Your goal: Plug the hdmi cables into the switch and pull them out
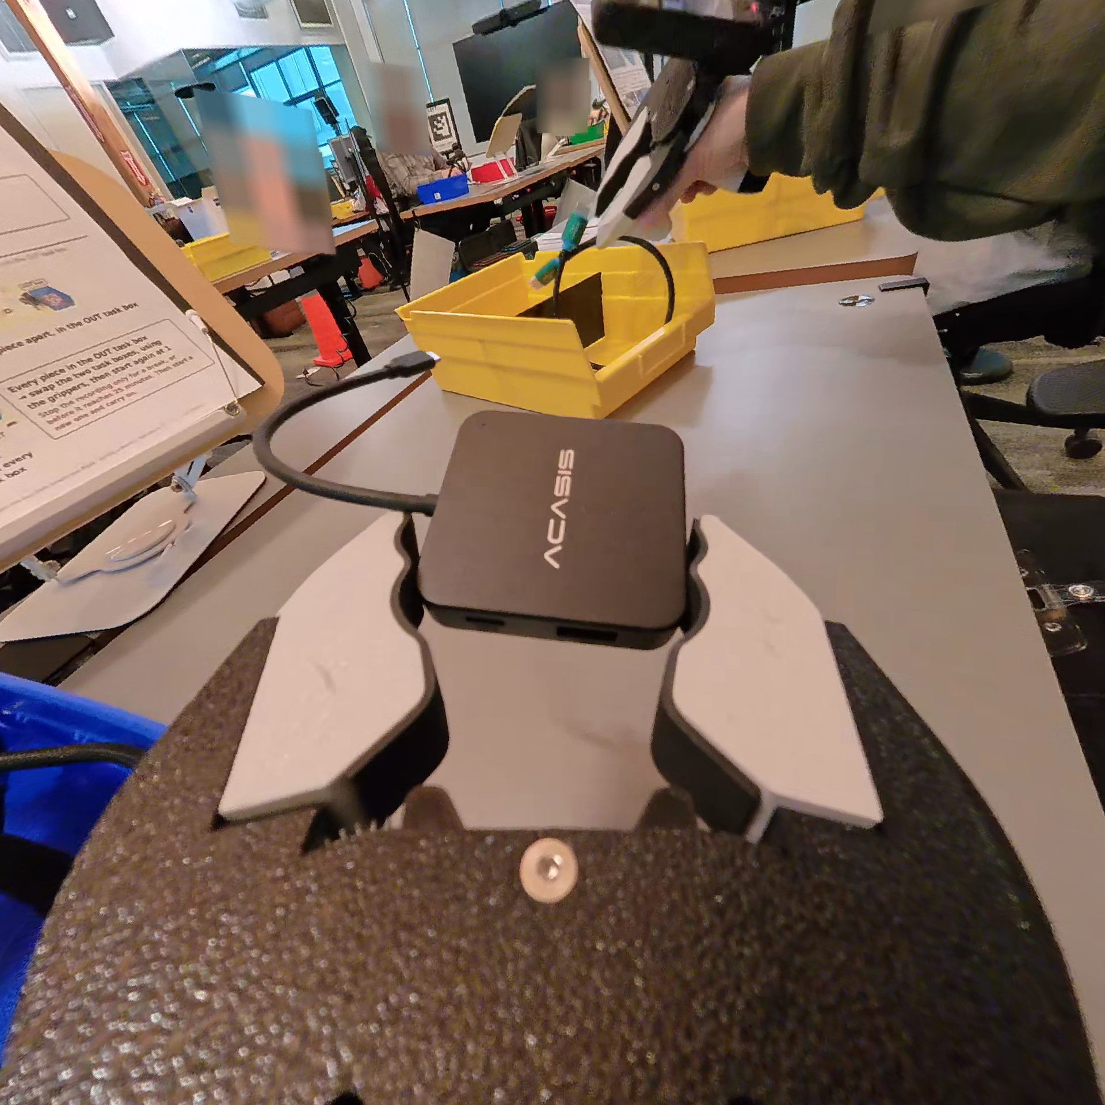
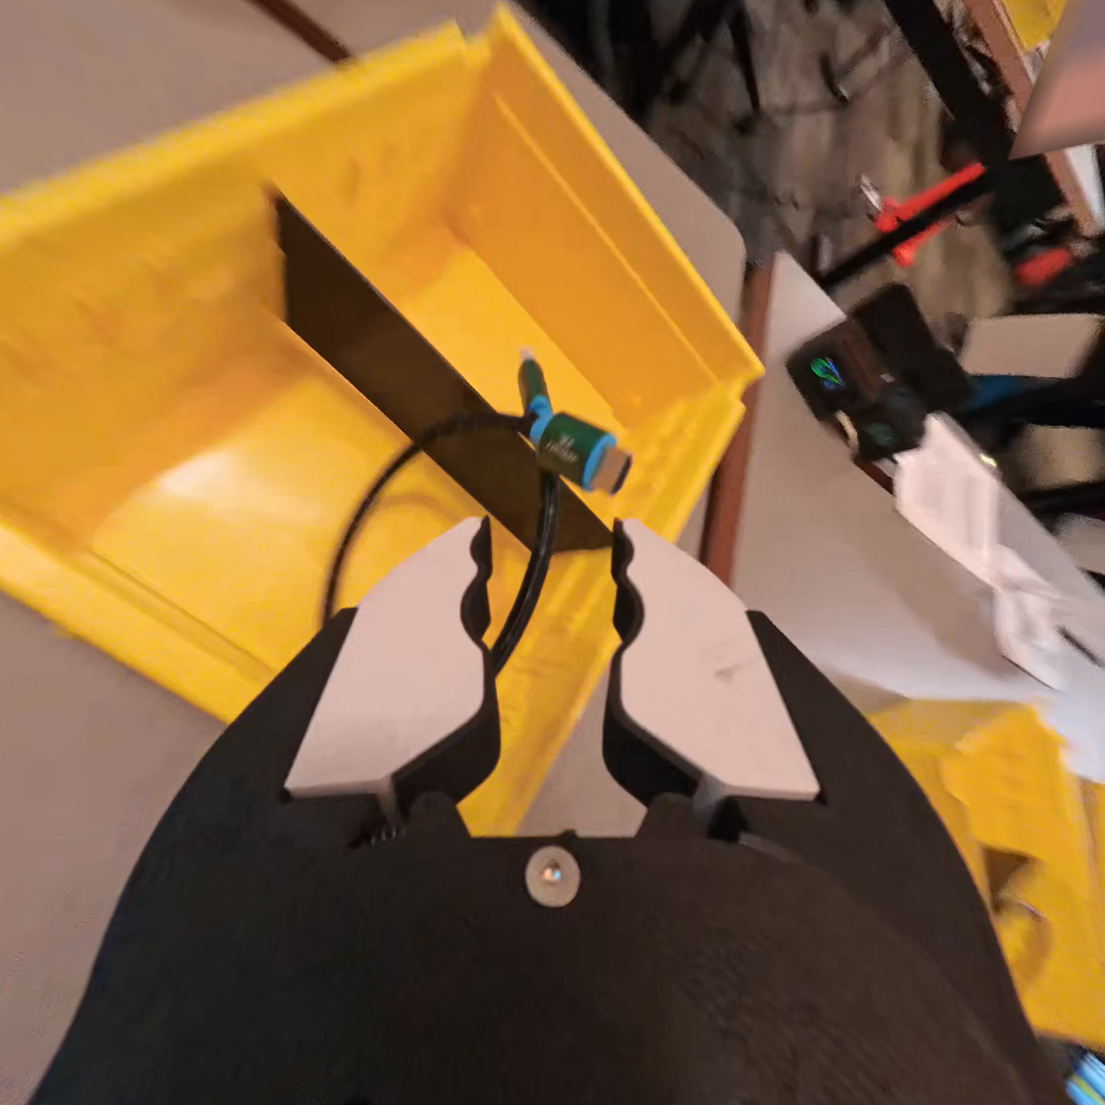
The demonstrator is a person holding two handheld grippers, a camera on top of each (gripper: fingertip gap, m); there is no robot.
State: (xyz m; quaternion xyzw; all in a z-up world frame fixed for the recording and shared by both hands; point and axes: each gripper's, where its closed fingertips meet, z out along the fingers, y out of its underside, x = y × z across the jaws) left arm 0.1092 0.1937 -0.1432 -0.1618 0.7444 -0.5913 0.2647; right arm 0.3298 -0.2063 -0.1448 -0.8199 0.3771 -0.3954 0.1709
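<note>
My left gripper (image 1: 553, 538) is shut on the black square switch (image 1: 553, 496), one finger on each side, on the grey table (image 1: 807, 478). Two of the switch's ports face me. Its own black lead (image 1: 287, 466) curls left and ends near the yellow bin (image 1: 508, 359). My right gripper (image 2: 550, 532) is open above that bin (image 2: 179, 299); it also shows in the left wrist view (image 1: 604, 236). A short black HDMI cable (image 2: 538, 568) with green-and-blue plugs (image 2: 574, 445) runs between its fingers, resting against the left one, not pinched. The cable loops over the bin's black divider (image 2: 371, 359).
An instruction board (image 1: 89, 359) on a stand is at the left. A second yellow bin (image 1: 777, 209) sits behind the first, also seen lower right (image 2: 986, 837). A blue object (image 1: 48, 777) is at my lower left. An office chair (image 1: 1064, 394) stands beyond the table's right edge.
</note>
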